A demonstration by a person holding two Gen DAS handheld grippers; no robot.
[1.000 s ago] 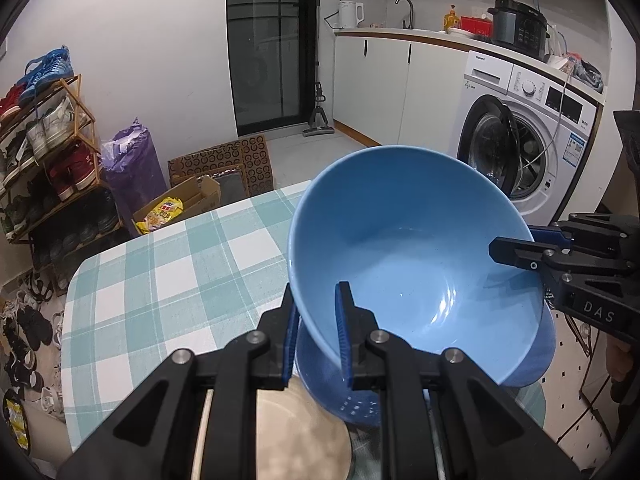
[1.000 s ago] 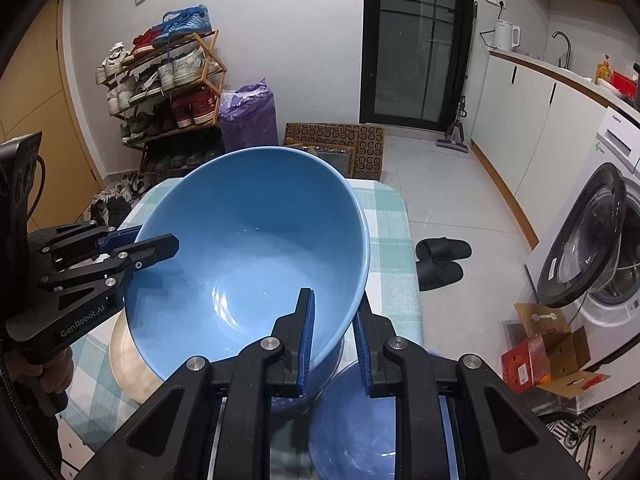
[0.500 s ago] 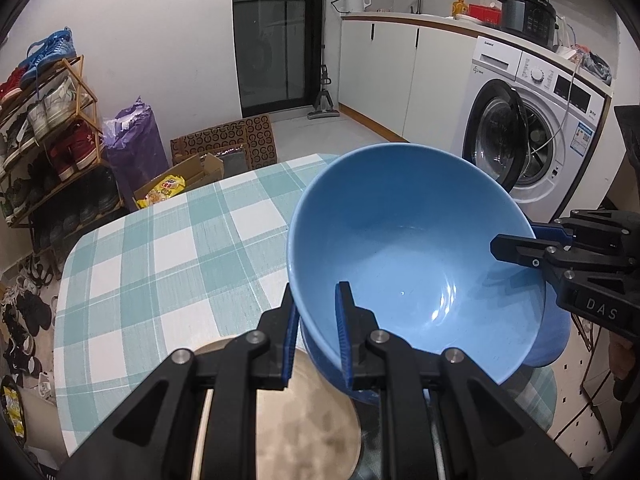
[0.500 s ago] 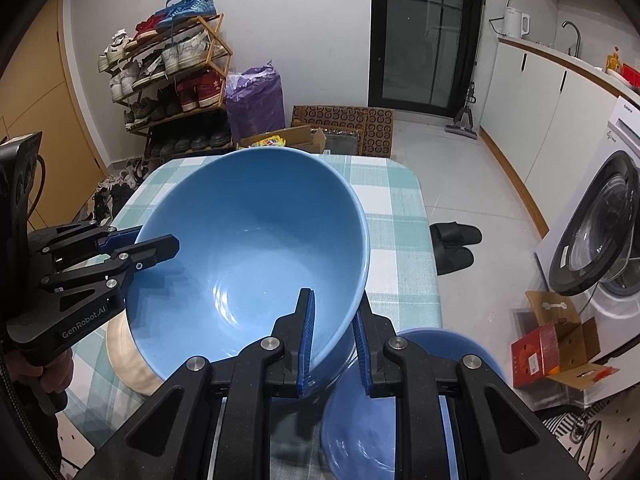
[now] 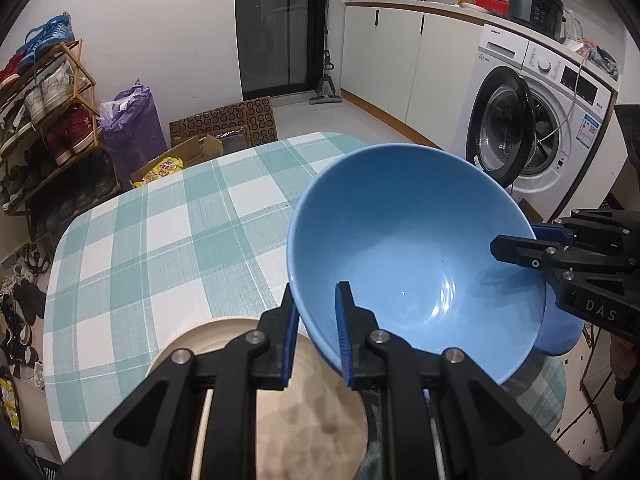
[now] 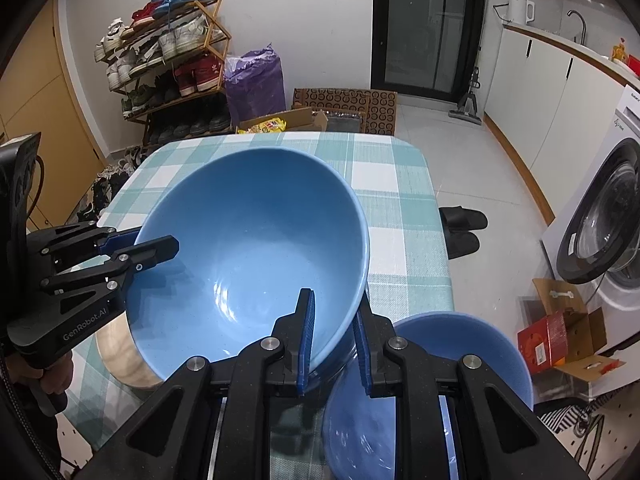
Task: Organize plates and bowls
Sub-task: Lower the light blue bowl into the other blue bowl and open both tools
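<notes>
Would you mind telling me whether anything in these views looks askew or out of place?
Only the big bowl is askew: both claws, left and right, pinch opposite rims and hold it tilted above the table. No spills or damage show.

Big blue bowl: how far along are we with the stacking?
Done: nothing visibly stacked yet. In hand: the big blue bowl is clamped by its rim on opposite sides by the left gripper and right gripper, above the checked table. Left: setting it down, then sorting the smaller blue bowl and the beige plate.
</notes>
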